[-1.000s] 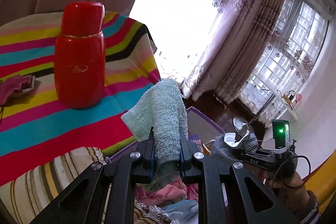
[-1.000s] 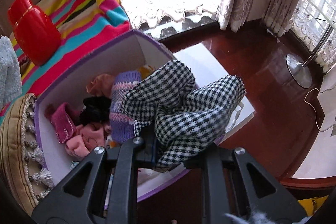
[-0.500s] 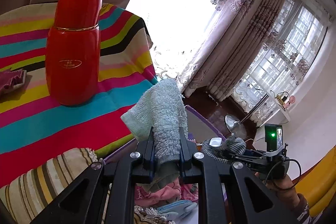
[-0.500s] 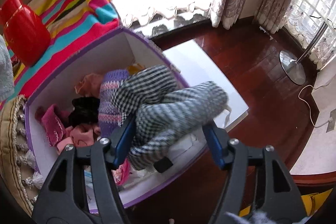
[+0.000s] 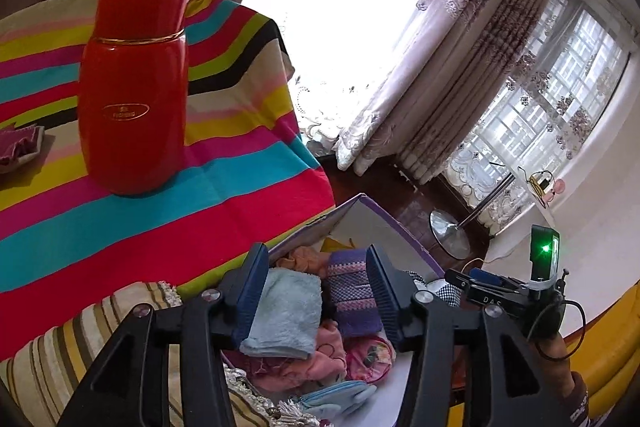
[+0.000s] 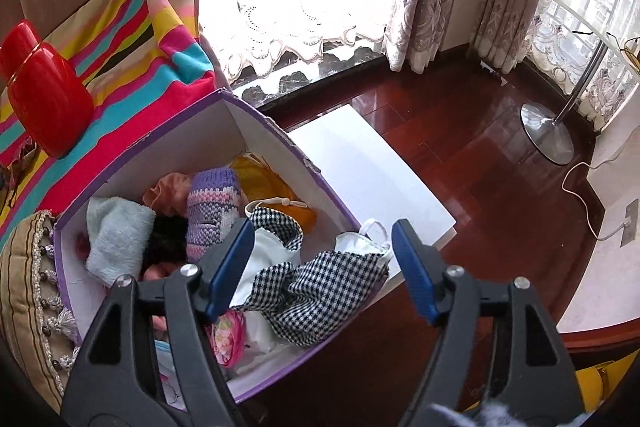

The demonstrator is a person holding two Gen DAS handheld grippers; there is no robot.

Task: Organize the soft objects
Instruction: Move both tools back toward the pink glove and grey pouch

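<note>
A white box with purple edges point(image 6: 192, 147) holds several soft items. The pale blue towel point(image 5: 288, 315) lies loose in it, below my left gripper point(image 5: 316, 283), whose jaws are opening with nothing pressed between the pads. A black-and-white checked cloth point(image 6: 320, 291) is slumped in the box's near corner, partly over the rim. My right gripper point(image 6: 322, 247) hangs above it, jaws opening, pads clear of the cloth. The towel point(image 6: 116, 235) rests at the box's left end, beside a purple knitted piece point(image 6: 212, 203).
A red flask point(image 5: 132, 87) stands on the striped cloth point(image 5: 240, 131) left of the box. A tasselled striped cushion point(image 6: 24, 287) presses against the box's near left side. A white board point(image 6: 360, 163) lies on the dark wood floor, with a lamp base point(image 6: 548, 135) farther right.
My left gripper let go of the blue towel, which dropped into the box. My right gripper opened and the checked cloth fell into the box's near corner.
</note>
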